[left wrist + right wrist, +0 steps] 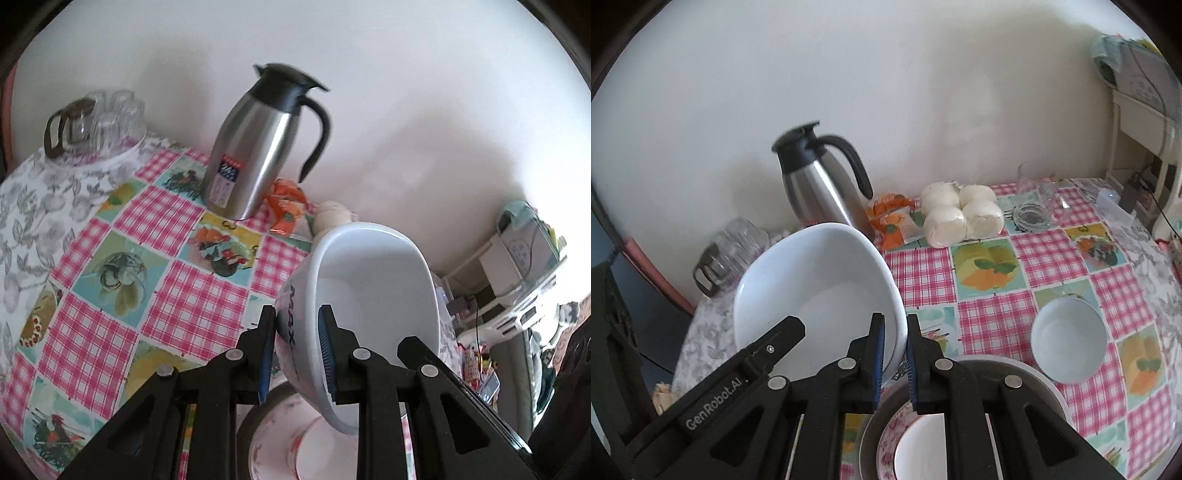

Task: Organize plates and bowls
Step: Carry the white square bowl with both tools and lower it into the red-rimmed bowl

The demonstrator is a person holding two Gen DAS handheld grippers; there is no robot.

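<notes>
Both the left gripper [297, 350] and right gripper [894, 363] pinch the tilted white "MAX" bowl [373, 291], its mouth facing the cameras.

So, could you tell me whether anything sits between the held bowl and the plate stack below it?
Nothing visible does. Both grippers, left and right, clamp the big bowl by its rim, tilted above the plate stack, with only open air between them.
</notes>
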